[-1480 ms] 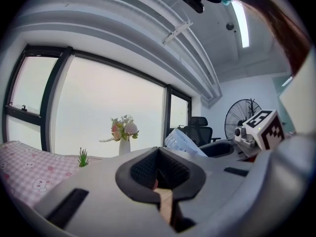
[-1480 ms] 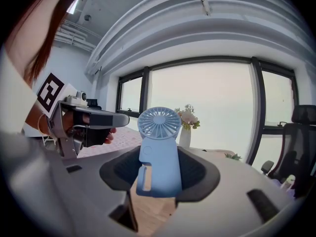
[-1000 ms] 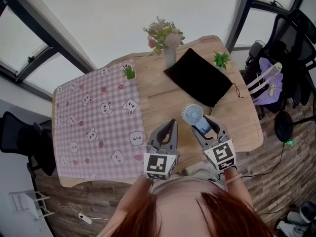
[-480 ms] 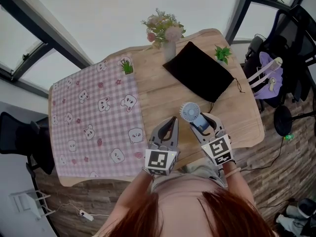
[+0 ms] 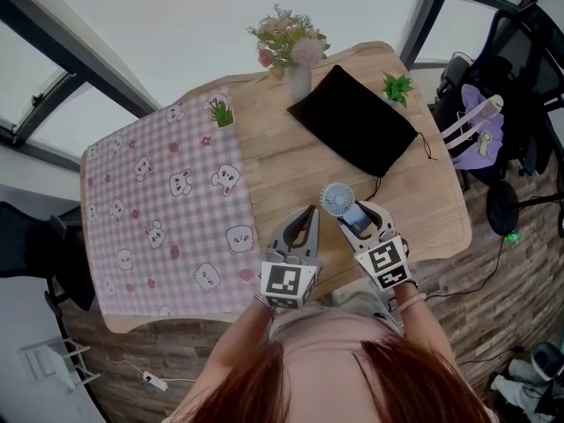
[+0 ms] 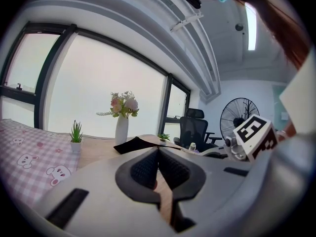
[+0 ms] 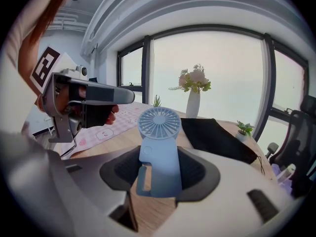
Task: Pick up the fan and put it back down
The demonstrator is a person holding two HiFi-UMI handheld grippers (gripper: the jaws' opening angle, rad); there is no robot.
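Note:
A small light-blue hand fan [image 5: 338, 200] stands upright between the pads of my right gripper [image 5: 357, 219], which is shut on its handle above the wooden table [image 5: 282, 170] near the front edge. In the right gripper view the fan [image 7: 159, 147] fills the middle, round grille up, and the right gripper [image 7: 158, 171] clamps its body from both sides. My left gripper [image 5: 306, 220] hovers just left of it, jaws together and holding nothing. The left gripper view shows the left gripper [image 6: 158, 154] with its pads meeting at the tip.
A black pouch [image 5: 352, 122] lies behind the fan. A vase of flowers [image 5: 295, 60] and two small green plants [image 5: 397, 85] [image 5: 220, 113] stand at the back. A pink checked cloth [image 5: 167, 210] covers the table's left half. An office chair with a purple bag [image 5: 480, 139] is at the right.
Both grippers have sunk toward the table top, the right one carrying the fan down with it. The jaws of both look unchanged.

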